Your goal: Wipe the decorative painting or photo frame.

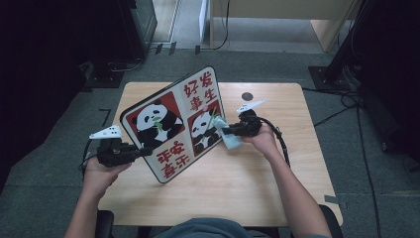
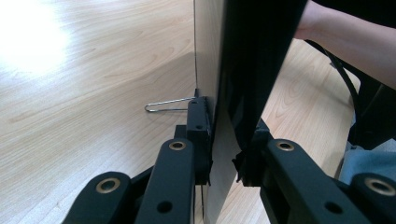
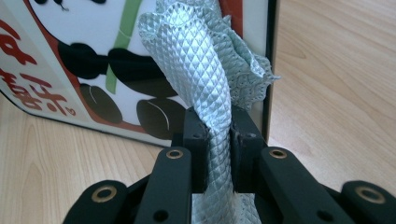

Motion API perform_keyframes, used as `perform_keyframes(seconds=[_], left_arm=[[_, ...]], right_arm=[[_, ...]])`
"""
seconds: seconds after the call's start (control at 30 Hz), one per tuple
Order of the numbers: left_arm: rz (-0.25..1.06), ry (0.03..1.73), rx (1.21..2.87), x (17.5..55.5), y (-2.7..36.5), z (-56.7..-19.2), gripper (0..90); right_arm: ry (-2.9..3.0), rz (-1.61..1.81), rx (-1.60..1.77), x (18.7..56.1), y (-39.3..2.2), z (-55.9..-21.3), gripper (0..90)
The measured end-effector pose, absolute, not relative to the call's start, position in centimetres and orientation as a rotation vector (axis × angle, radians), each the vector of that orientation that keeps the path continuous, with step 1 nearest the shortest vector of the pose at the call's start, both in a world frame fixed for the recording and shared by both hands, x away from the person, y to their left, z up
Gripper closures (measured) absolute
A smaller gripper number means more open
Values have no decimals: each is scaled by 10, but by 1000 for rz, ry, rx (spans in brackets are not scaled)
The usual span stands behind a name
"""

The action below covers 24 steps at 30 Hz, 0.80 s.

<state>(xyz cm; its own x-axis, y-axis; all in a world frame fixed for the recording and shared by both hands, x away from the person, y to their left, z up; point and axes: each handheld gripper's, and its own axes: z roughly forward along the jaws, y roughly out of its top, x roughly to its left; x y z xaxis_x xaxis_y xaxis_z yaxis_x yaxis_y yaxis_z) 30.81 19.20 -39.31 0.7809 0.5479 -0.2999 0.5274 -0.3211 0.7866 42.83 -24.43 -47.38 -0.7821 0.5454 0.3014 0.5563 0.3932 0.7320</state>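
**Wiping the panda board**

In my right gripper [image 3: 218,154] I am pinching a pale blue-green cloth [image 3: 205,88]; the jaws are closed down tight on its quilted, diamond-patterned fabric, which is bunching up above them in a loose fold. I am pressing that fold against the printed face of the panda board [image 1: 171,124], near its right edge, so I judge I am wiping the picture clean.

My left gripper [image 1: 141,151] is clamping the board's opposite edge, jaws shut on the thin panel [image 2: 219,70], and I am holding it tilted up on its lower corner so the face is leaning toward the cloth and not sliding under the pressure.

The board is standing on the wooden table [image 1: 247,178], left of centre. It is showing two pandas on red squares, one chewing green bamboo, with red characters on white and a dark rim. A wire clip [image 2: 166,106] is lying on the table behind it.
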Motion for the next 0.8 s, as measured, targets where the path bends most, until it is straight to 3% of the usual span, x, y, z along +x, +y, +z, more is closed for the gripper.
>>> perform_keyframes(seconds=[0.47, 0.8], left_arm=[[28, 804, 1982, 308, 192, -393, 792], [40, 810, 1980, 307, 192, -393, 791]], right_arm=[[-2613, -1292, -1053, 424, -243, -495, 802], [-2616, -1254, -1056, 425, -245, -490, 807]])
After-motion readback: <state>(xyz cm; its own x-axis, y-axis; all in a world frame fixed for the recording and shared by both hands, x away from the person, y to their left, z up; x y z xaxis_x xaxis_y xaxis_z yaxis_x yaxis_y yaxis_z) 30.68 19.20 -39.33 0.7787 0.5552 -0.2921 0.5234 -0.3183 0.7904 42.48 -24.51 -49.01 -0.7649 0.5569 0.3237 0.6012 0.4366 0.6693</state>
